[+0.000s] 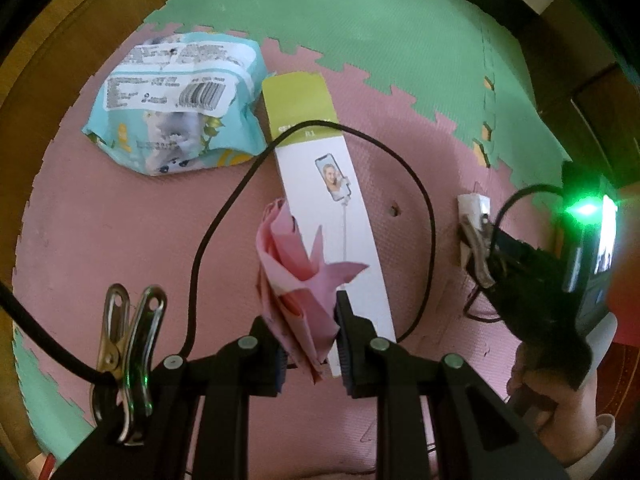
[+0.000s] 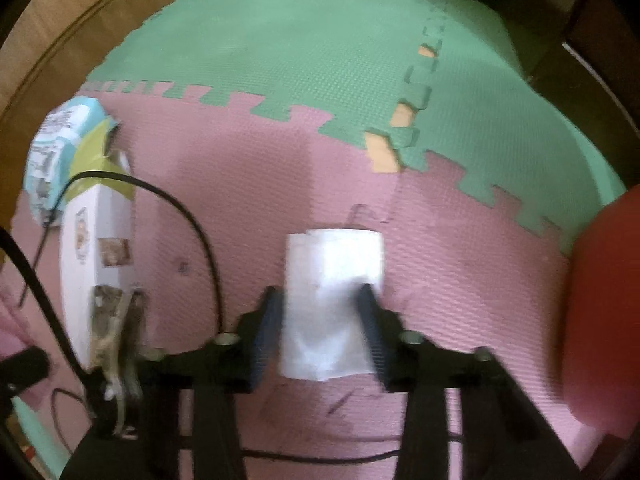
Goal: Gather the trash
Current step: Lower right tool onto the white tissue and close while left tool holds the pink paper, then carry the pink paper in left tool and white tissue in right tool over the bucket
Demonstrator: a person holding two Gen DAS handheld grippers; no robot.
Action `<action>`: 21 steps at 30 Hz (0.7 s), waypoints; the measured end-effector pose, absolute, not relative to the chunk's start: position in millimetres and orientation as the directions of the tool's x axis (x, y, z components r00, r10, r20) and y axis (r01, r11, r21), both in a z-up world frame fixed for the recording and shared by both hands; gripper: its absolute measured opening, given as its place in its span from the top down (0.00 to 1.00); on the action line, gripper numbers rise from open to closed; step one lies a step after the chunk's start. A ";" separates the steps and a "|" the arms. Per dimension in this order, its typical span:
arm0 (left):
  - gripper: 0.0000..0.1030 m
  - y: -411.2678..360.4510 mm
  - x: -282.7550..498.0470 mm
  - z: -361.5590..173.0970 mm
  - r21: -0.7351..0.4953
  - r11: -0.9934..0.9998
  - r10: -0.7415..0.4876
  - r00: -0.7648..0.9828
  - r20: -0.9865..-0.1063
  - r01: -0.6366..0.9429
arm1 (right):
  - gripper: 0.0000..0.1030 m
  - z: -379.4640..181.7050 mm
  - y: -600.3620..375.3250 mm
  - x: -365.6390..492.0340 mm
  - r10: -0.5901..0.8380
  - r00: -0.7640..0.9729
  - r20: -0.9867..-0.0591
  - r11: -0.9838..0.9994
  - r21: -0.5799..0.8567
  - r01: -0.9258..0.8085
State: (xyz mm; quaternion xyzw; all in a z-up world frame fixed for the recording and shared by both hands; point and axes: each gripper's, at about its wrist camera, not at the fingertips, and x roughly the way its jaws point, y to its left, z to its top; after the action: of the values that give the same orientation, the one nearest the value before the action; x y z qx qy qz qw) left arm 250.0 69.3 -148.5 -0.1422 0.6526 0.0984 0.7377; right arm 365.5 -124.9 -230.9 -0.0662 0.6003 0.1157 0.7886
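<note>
My left gripper point(image 1: 308, 324) is shut on a crumpled pink paper point(image 1: 292, 276), held above the pink foam mat. Under it lies a long white and yellow-green selfie-stick box point(image 1: 320, 184), with a light blue wet-wipe pack point(image 1: 176, 104) to its upper left. My right gripper point(image 2: 322, 308) holds a white folded tissue point(image 2: 332, 300) between its fingers, close over the mat; the view is blurred. The box point(image 2: 96, 240) and the wipe pack point(image 2: 56, 152) show at the left of the right wrist view. The right gripper's body point(image 1: 540, 280) shows at the right of the left wrist view.
The floor is pink point(image 2: 248, 200) and green point(image 2: 304, 40) interlocking foam mats, with wooden floor point(image 1: 48, 60) beyond. A black cable point(image 1: 224, 216) loops over the box. A red object point(image 2: 604, 312) stands at the right edge of the right wrist view.
</note>
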 end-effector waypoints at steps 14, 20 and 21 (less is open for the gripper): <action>0.80 52.1 247.3 -128.0 -0.084 0.953 -0.038 0.160 -0.986 -0.293 | 0.89 -212.7 -155.4 338.7 0.184 0.232 -0.955 0.950 0.113 -0.290; 0.80 43.8 245.0 -118.3 -0.086 0.959 -0.038 0.177 -0.984 -0.268 | 0.89 -191.1 -172.1 306.5 0.205 0.248 -0.947 0.956 0.139 -0.260; 0.80 42.4 244.4 -116.3 -0.086 0.961 -0.038 0.180 -0.983 -0.264 | 0.89 -187.2 -176.2 302.3 0.208 0.253 -0.945 0.957 0.143 -0.253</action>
State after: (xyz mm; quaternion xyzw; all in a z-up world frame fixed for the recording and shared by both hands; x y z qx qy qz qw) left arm 244.4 42.4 -116.3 -0.1186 0.6360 0.0743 0.7589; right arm 302.3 -176.2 -187.2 -0.0189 0.5935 0.1457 0.7913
